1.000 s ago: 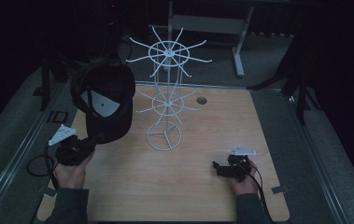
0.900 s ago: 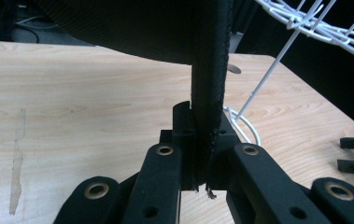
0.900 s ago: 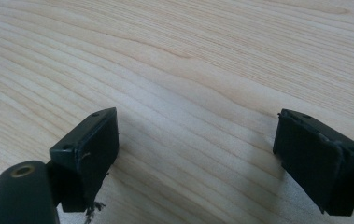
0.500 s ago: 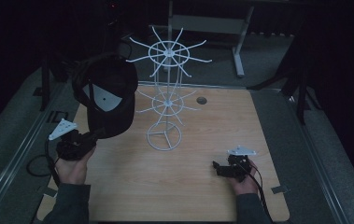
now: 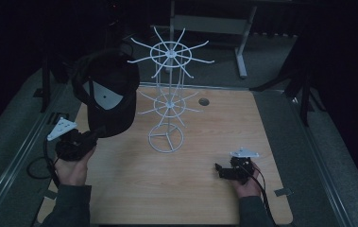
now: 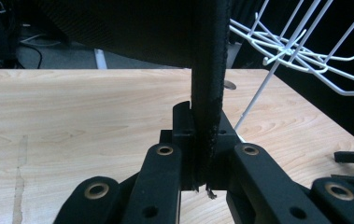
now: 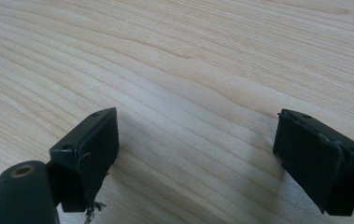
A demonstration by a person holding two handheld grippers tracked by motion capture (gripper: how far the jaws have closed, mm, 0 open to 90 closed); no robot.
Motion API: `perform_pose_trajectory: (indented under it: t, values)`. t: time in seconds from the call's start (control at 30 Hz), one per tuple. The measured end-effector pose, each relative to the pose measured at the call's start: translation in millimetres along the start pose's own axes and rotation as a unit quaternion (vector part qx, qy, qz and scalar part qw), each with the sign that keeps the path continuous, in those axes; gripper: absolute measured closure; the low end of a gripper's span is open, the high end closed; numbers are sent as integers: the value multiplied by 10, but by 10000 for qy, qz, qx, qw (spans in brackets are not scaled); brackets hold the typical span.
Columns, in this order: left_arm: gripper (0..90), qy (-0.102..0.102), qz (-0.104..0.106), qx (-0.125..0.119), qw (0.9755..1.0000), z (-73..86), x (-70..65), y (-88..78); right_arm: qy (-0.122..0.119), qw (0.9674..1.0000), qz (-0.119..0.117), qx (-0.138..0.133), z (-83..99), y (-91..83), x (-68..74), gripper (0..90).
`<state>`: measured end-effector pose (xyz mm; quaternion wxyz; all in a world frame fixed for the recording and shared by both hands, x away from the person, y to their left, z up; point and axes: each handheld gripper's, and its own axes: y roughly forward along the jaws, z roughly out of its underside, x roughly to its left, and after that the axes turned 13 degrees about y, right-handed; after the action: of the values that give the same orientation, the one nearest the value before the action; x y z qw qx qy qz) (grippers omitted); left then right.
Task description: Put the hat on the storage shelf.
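I had the black baseball cap pinched by its brim in my left gripper, lifted beside the white wire rack.

My left gripper had its jaws clamped tight on the edge of the black baseball cap's brim; in the left gripper view the brim stood upright between them. The cap hung in the air above the left part of the pale wooden table, its open underside and a grey patch inside turned toward the camera, near the left-hand prongs of the white wire two-tier spoked display rack. I could not tell whether it touched them. The rack stood on its ring base mid-table. My right gripper rested low at the table's near right, well apart from the rack, its jaws spread wide over bare wood.
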<state>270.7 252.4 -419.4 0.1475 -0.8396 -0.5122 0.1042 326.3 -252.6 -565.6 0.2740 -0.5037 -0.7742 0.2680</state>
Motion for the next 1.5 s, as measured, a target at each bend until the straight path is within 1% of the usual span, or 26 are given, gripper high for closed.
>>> perform_pose_trajectory:
  t: [0.6,1.0,1.5]
  values:
    - [859,102,-53,-130,9998,-116,-48,-75,-2,10000,1,-6,0,1,0,139]
    - [859,171,-35,-221,9996,-180,-102,-115,0,10000,0,-7,-1,1,0,139]
    - [859,260,-61,-334,9991,-263,-153,-154,5,10000,-1,-6,-1,0,1,139]
